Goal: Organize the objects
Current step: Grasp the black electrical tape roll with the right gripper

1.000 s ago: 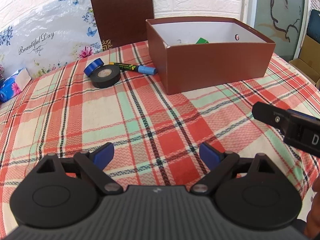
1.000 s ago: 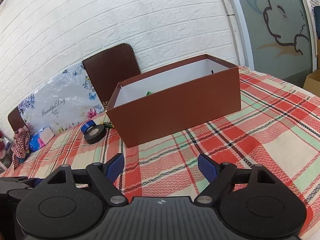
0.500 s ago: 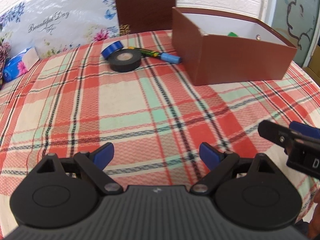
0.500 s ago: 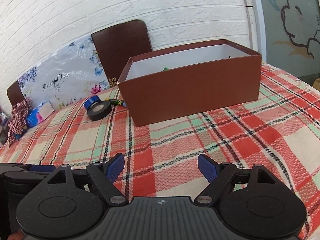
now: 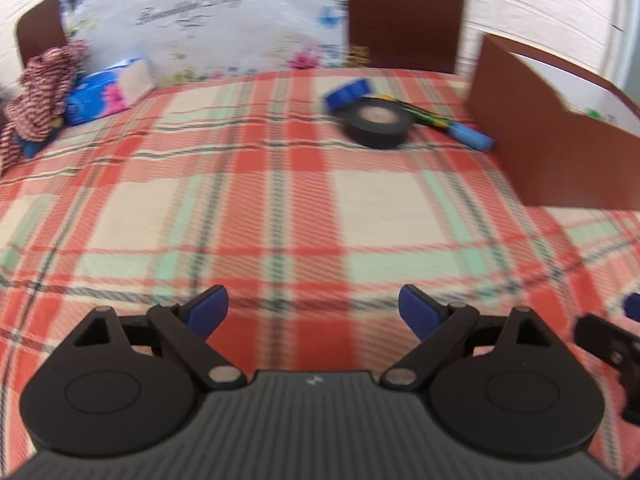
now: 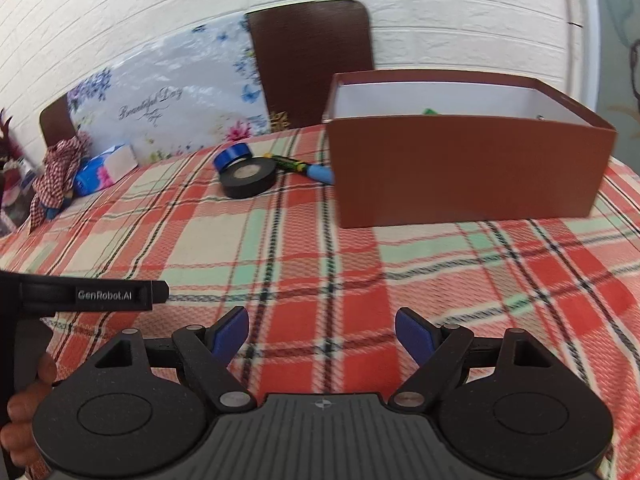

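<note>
While my left gripper (image 5: 313, 309) hung over the plaid tablecloth (image 5: 280, 200) with its jaws spread and nothing between them, my right gripper (image 6: 321, 334) stood just the same, wide apart and empty. Beyond my left fingers the cloth was smeared by blur, so the check lines ran soft. Farther out lay the black tape roll (image 5: 378, 123), flat on the cloth, with the blue tape roll (image 5: 347, 93) touching it behind and partly hidden by it. A marker (image 5: 448, 125) with a blue cap lay just beside the black roll, its far end hidden behind the tape. To the right stood the brown box (image 6: 468, 168), open at the top; in my left view the frame edge cut it off. Something green (image 6: 429, 111) peeked over its near wall, too little shown to name. At the far left sat a tissue pack (image 6: 105, 169) and a checked cloth bundle (image 6: 56, 170), against a floral board (image 6: 168, 100) whose script was hard to read.
</note>
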